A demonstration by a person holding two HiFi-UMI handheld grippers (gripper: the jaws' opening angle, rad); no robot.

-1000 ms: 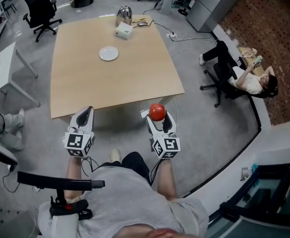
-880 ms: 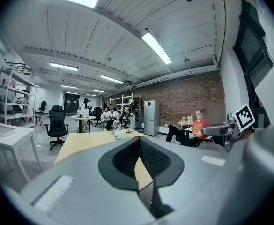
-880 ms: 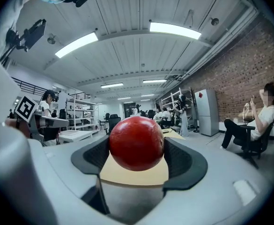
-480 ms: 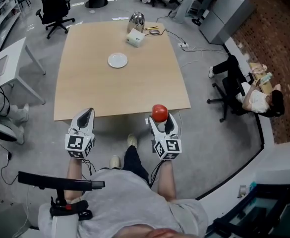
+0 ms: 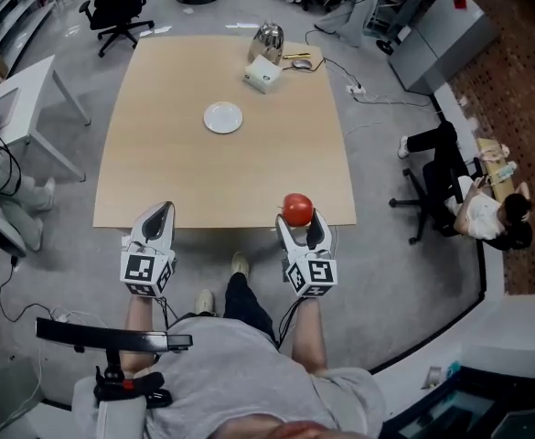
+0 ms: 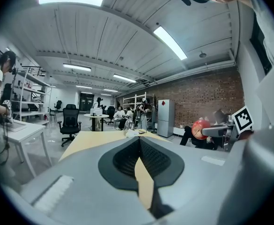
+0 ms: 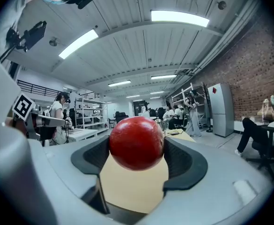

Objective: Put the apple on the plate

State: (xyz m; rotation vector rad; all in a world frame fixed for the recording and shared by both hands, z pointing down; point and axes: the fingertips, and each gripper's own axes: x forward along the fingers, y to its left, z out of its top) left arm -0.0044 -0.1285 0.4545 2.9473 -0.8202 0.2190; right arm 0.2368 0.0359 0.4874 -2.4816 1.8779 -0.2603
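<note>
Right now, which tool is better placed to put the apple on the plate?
Right. The right tool holds the apple between its jaws. The left tool is shut and empty. The plate lies ahead on the table.

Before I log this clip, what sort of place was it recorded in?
Probably an open-plan lab or office workspace: a rolling office chair near a large wooden table, shelving racks, and a brick wall.

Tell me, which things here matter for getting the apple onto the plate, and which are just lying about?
In the job:
apple, held by the right gripper
white plate, further along the table

Just lying about:
shiny metal jug at the table's far edge
white box beside it
left gripper, shut on nothing
</note>
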